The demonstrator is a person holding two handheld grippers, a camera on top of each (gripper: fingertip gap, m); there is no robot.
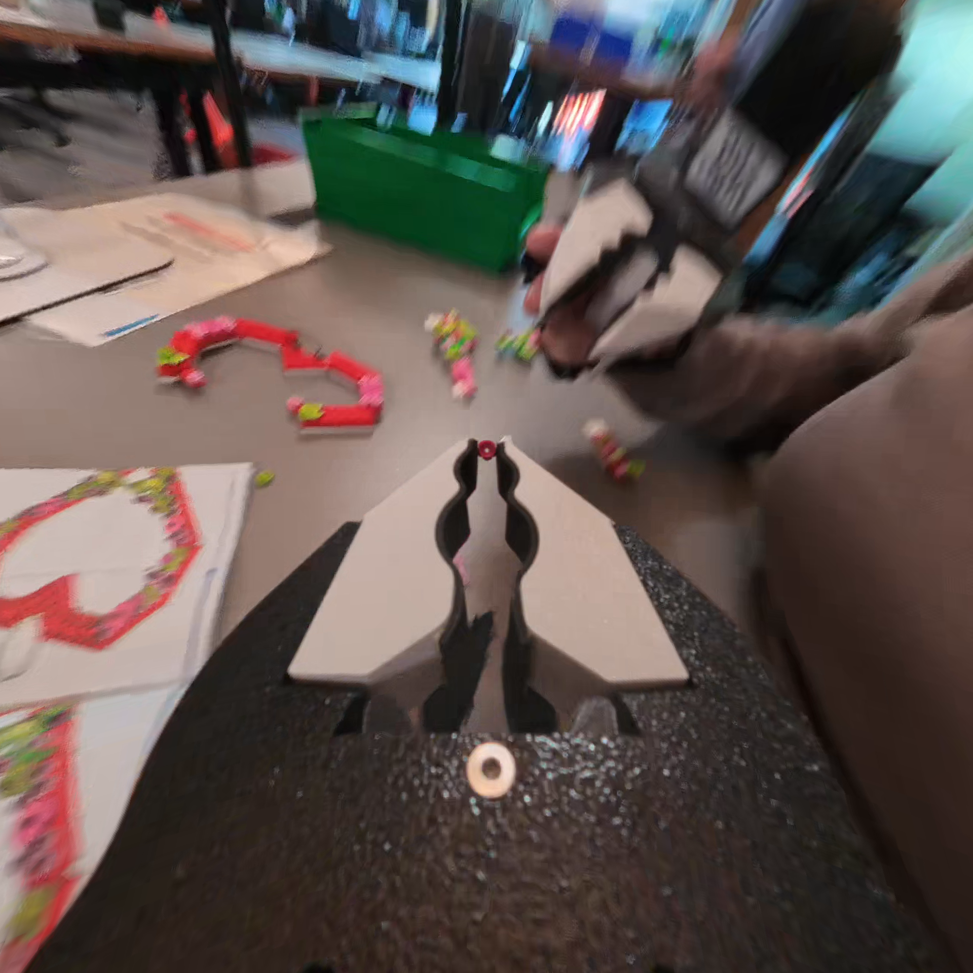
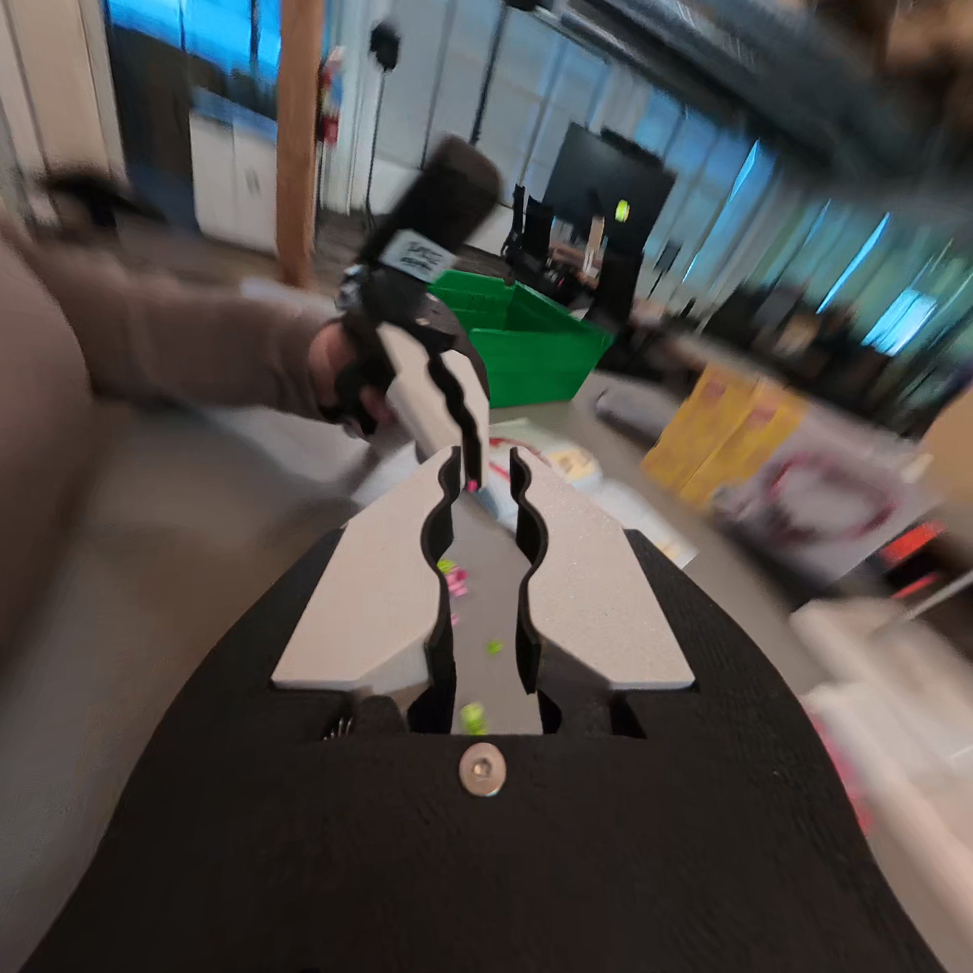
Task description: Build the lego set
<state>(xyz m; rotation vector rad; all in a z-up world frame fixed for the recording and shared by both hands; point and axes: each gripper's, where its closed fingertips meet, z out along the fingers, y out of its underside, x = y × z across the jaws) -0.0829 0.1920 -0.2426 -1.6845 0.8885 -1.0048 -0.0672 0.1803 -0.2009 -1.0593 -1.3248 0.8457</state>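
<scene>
My left gripper (image 1: 485,447) is shut on a small red round piece (image 1: 485,450) at its tips, held above the grey table (image 1: 368,295). A partly built red heart frame (image 1: 274,363) with pink and green pieces lies ahead to the left. Loose pink and green pieces (image 1: 455,345) lie ahead, and a small stack (image 1: 613,453) lies to the right. My right gripper (image 2: 482,458) is open and empty. The left gripper (image 2: 472,476) shows just beyond its tips with the small piece (image 2: 472,485). The right gripper also shows in the left wrist view (image 1: 574,326), near the loose pieces.
A green bin (image 1: 421,189) stands at the back of the table, also in the right wrist view (image 2: 526,342). Picture sheets of the heart (image 1: 105,553) lie at the left. Flat card and paper (image 1: 158,247) lie back left. Yellow boxes (image 2: 726,437) stand at the right. Both views are motion-blurred.
</scene>
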